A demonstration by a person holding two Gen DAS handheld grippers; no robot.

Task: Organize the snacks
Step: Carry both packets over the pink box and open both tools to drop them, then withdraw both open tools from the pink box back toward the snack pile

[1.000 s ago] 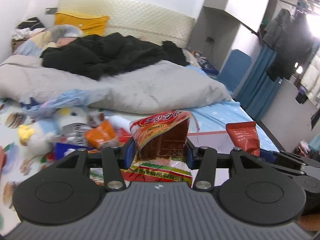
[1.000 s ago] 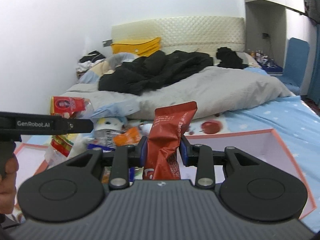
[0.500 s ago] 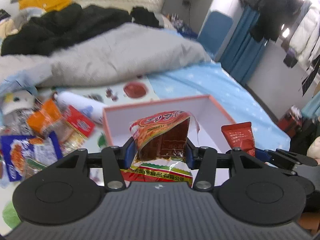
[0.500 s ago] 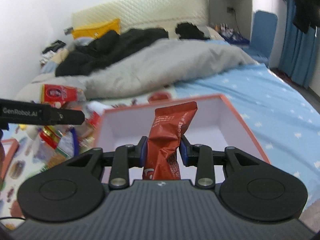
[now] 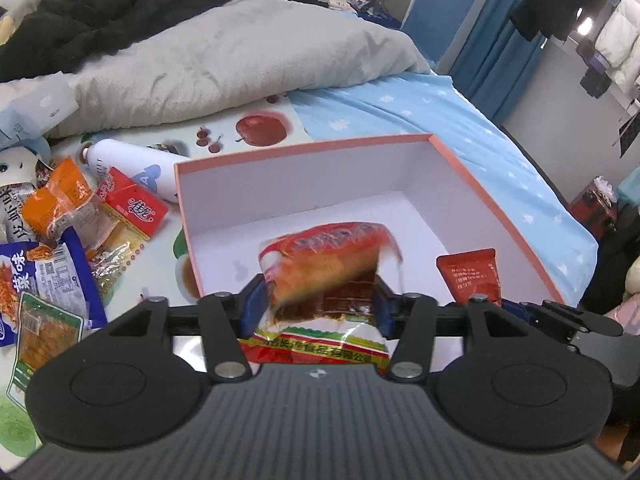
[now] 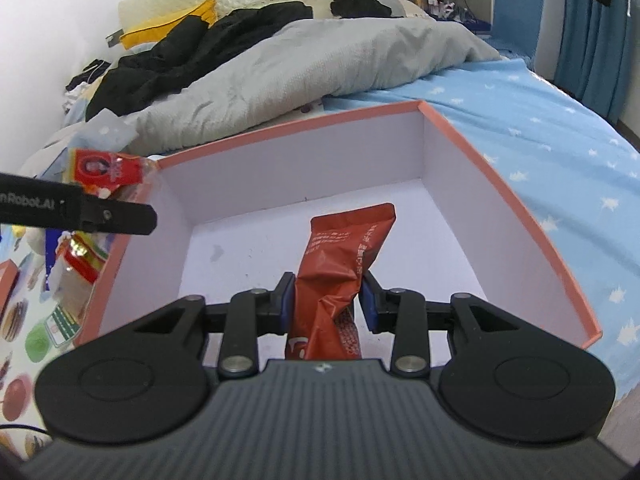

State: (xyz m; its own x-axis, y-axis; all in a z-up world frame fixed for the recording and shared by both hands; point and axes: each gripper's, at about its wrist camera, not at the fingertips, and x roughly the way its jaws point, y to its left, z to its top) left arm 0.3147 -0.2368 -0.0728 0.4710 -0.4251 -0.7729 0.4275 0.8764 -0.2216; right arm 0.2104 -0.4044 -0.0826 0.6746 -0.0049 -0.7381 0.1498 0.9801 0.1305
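red-and-clear snack pack [image 5: 328, 264]: clamped in left gripper [image 5: 318, 306], hanging over the near-left part of the box; top blurred, so probably swinging.
dark red sachet [image 6: 344, 256]: squeezed between the pads of right gripper [image 6: 326, 300], crumpled at the grip, over the box floor; seen at 3 o'clock of the snack pack in the left wrist view.
box [image 6: 496, 184]: open, orange rim, white inside, nothing seen lying on the floor in either view.
risk 1: snack pack sits close to the box's left wall; let go now and it may catch the rim or tip outside.
risk 2: both grippers are crowded over one box; left tool's arm crosses at 9 o'clock in the right view, so a bump could knock a pack loose.
risk 3: box rests on soft bedding; pressing on a wall could tilt it.
loose snacks [image 5: 76, 232]: heap at 9 o'clock of the box, unsorted: orange, red, blue packs.
white bottle [image 5: 128, 162]: lying at 10 o'clock, near the box corner.
surface: fruit-print mat [image 5: 260, 132] on blue star sheet [image 6: 540, 120].
room: bedroom; grey duvet [image 6: 320, 56] at 12 o'clock, black clothes [image 5: 120, 8] on it, blue curtains [image 5: 488, 60] at 2 o'clock.
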